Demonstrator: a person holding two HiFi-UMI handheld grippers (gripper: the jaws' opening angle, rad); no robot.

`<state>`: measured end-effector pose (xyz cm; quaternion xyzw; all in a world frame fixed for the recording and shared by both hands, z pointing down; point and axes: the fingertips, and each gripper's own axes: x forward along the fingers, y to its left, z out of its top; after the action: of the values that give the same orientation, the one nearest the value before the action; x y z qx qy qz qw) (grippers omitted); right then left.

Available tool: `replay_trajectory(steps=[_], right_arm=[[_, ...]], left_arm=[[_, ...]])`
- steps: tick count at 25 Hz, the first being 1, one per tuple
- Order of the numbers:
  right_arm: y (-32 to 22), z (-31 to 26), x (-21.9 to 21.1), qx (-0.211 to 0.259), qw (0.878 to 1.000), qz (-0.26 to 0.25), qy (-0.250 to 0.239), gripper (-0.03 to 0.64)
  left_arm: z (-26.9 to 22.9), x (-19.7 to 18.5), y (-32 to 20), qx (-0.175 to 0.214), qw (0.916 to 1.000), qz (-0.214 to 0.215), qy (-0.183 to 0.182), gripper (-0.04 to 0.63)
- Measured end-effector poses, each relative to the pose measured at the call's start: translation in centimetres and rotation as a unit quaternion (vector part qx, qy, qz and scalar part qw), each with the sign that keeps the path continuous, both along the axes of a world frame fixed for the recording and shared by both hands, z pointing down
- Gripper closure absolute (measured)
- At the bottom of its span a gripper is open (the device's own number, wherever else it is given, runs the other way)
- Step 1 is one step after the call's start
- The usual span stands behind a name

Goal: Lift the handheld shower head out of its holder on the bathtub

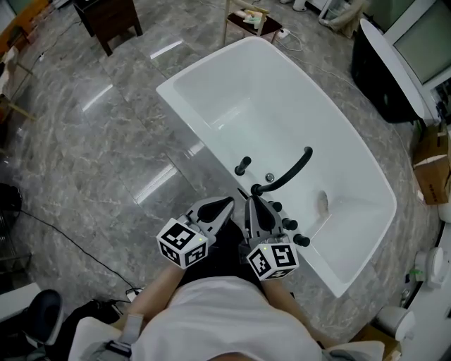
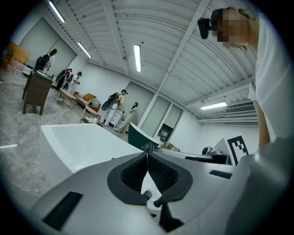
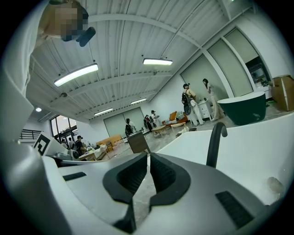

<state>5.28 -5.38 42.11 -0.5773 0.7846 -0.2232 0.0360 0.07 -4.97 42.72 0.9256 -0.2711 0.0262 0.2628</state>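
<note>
A white bathtub [image 1: 211,106] stands on a grey marble floor. On its near rim sit black fittings: a curved spout [image 1: 289,173], an upright black handle [image 1: 242,166] to its left and a row of black knobs [image 1: 289,224] to its right. I cannot tell which fitting is the handheld shower head. My left gripper [image 1: 224,205] and right gripper [image 1: 251,204] hover side by side just short of the rim, both shut and empty. The right gripper view shows shut jaws [image 3: 149,158] with the spout [image 3: 215,142] ahead on the right. In the left gripper view, shut jaws [image 2: 147,156] face the tub [image 2: 78,142].
A dark wooden table [image 1: 109,21] and a small stand [image 1: 254,20] with items are beyond the tub. A dark tub [image 1: 384,70] and a cardboard box [image 1: 430,166] stand at the right. A black cable [image 1: 63,236] crosses the floor at the left. People [image 3: 195,103] stand far back.
</note>
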Motion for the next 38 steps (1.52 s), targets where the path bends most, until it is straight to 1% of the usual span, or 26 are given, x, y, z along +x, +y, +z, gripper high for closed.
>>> replay_trajectory(steps=[9, 13, 18, 21, 27, 35, 38], right_arm=[[-4.9, 0.4, 1.8, 0.001, 1.000, 0.001, -0.015, 0.597], [-7.2, 0.1, 2.8, 0.009, 1.000, 0.002, -0.022, 0.597], [-9.7, -0.3, 3.4, 0.020, 0.999, -0.009, -0.030, 0.597], [-10.4, -0.3, 3.8, 0.023, 0.999, -0.014, -0.031, 0.597], [-10.9, -0.2, 5.4, 0.021, 0.999, -0.001, -0.039, 0.597], [-11.6, -0.1, 4.4, 0.013, 0.998, 0.009, -0.053, 0.597], [-12.0, -0.4, 4.5, 0.011, 0.998, 0.027, -0.054, 0.597]], left_arm=[[0.7, 1.6, -4.5, -0.002, 1.0000, -0.004, -0.008, 0.583], [0.9, 2.6, -6.3, -0.003, 0.9999, 0.000, -0.011, 0.583], [0.6, 4.3, -8.6, 0.005, 0.9999, 0.008, -0.008, 0.583], [0.7, 5.1, -9.5, 0.009, 0.9998, 0.016, -0.009, 0.583], [0.8, 6.1, -10.1, 0.006, 0.9998, 0.018, -0.006, 0.583], [0.7, 5.1, -11.3, -0.004, 0.9993, 0.035, -0.012, 0.583], [0.4, 5.2, -12.1, -0.006, 0.9986, 0.052, -0.010, 0.583]])
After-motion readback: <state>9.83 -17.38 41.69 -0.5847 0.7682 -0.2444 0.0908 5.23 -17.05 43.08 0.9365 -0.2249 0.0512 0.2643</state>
